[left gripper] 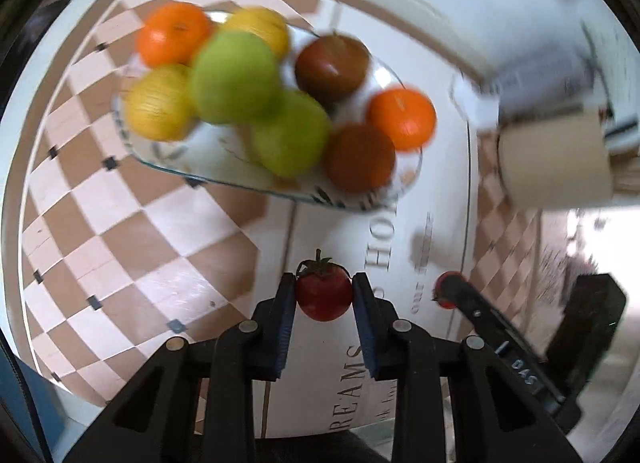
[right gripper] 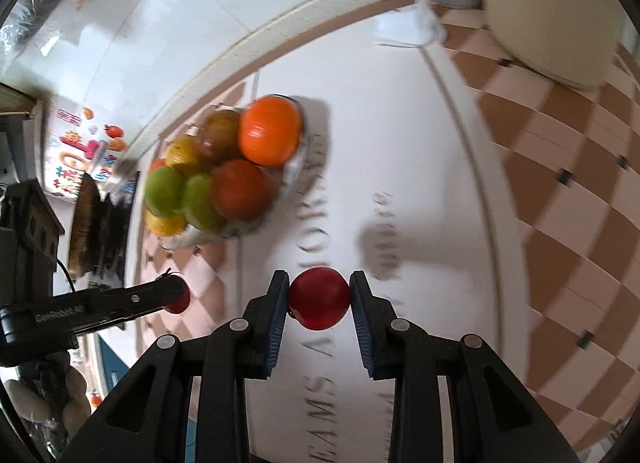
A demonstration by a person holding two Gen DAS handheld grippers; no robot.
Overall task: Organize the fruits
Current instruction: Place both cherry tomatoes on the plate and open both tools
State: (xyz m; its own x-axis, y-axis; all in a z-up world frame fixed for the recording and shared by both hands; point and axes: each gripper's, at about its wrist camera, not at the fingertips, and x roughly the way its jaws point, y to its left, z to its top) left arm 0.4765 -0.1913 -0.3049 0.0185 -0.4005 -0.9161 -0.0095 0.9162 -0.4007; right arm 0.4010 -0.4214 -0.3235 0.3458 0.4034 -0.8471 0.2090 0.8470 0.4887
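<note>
My left gripper (left gripper: 324, 293) is shut on a small red tomato (left gripper: 323, 295) with a green stem, held above the tablecloth. My right gripper (right gripper: 319, 295) is shut on a second red tomato (right gripper: 319, 299). Ahead, a glass plate (left gripper: 224, 159) holds several fruits: oranges (left gripper: 402, 119), green apples (left gripper: 236, 77), yellow fruits (left gripper: 158, 103) and dark red tomatoes (left gripper: 332, 67). The right gripper with its tomato shows at the lower right of the left wrist view (left gripper: 450, 291). The left gripper with its tomato shows at the left of the right wrist view (right gripper: 178, 297). The plate also shows there (right gripper: 294, 171).
The table has a checkered brown-and-cream cloth (left gripper: 120, 223) with a white lettered panel (left gripper: 340, 363). A cream-coloured cylindrical container (left gripper: 556, 159) stands at the right. A white wall (right gripper: 160, 23) lies behind the table, with colourful stickers (right gripper: 80, 159) at the left.
</note>
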